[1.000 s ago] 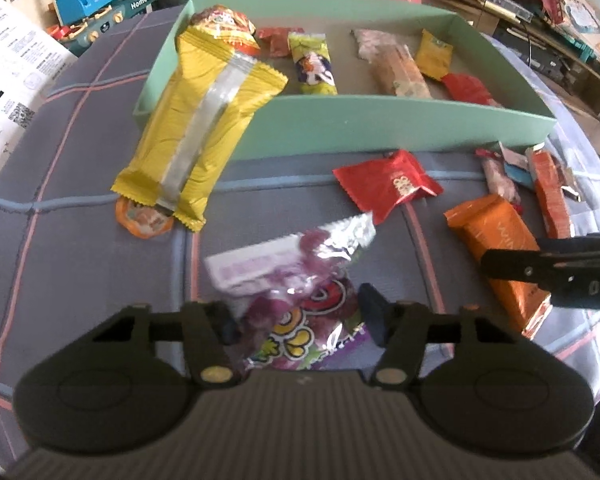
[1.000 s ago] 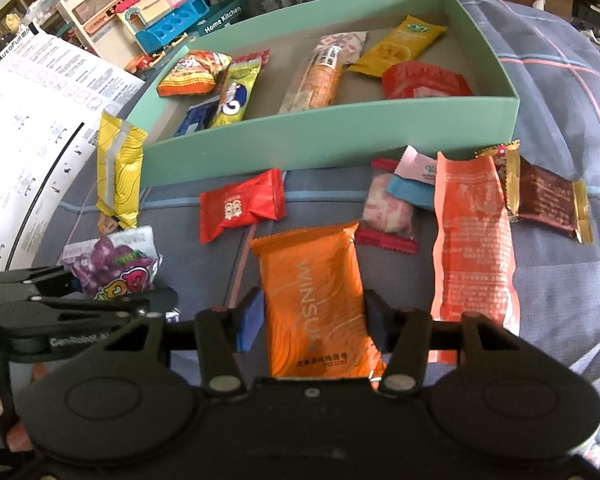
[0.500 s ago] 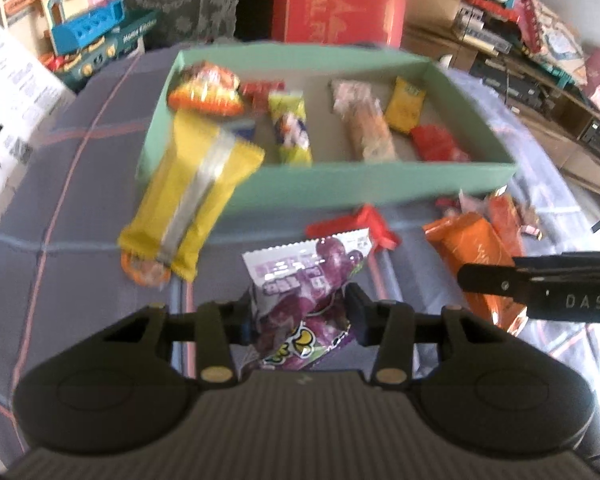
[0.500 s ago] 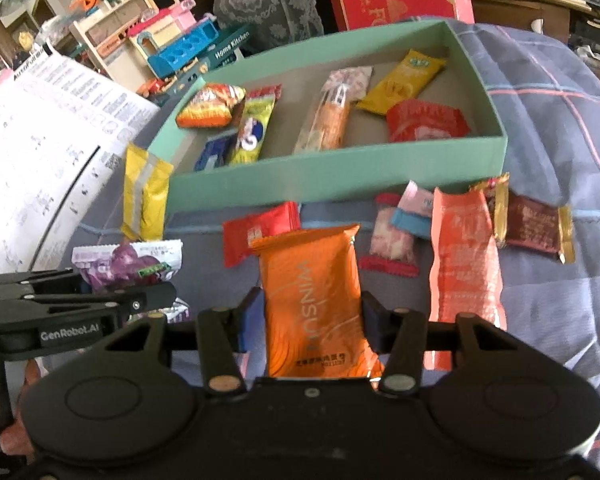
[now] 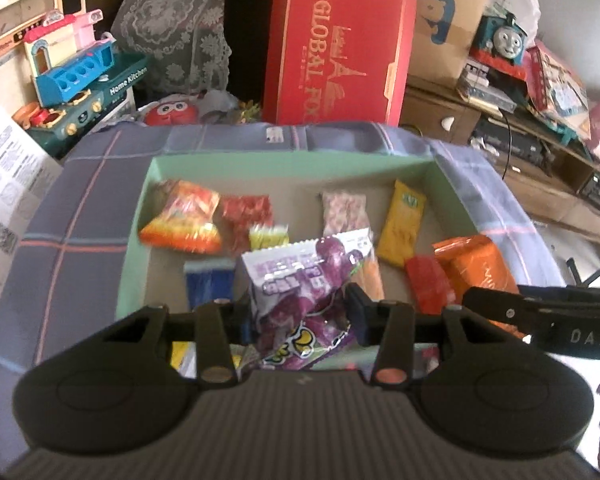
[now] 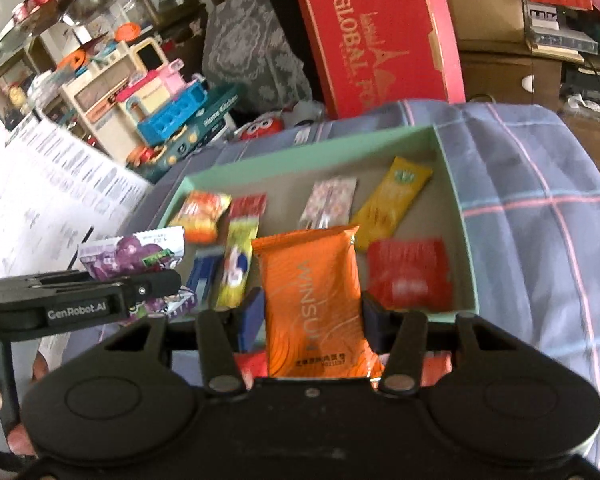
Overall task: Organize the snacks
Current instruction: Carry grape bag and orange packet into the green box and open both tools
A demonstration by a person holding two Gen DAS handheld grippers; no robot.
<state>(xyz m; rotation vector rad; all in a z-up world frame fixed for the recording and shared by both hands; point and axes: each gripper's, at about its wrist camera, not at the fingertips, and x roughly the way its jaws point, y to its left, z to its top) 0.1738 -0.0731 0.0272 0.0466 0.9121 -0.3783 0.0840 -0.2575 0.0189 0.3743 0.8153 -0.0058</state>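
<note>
My left gripper (image 5: 298, 312) is shut on a purple grape candy bag (image 5: 304, 280) and holds it in the air over the front of the green box (image 5: 134, 236). My right gripper (image 6: 310, 316) is shut on an orange WINSUN packet (image 6: 312, 292), also lifted over the box's (image 6: 466, 240) front edge. The orange packet shows at the right in the left wrist view (image 5: 480, 264). The purple bag shows at the left in the right wrist view (image 6: 132, 256). Several snacks lie inside the box.
A red flat carton (image 5: 340, 44) stands behind the box. Toy kitchen sets (image 5: 72, 76) sit at the back left. A white printed sheet (image 6: 40, 200) lies at the left. The plaid cloth (image 6: 540, 216) covers the table.
Both grippers have closed on their packets, lifted them off the cloth and moved forward over the box. The snacks on the cloth have dropped out of view.
</note>
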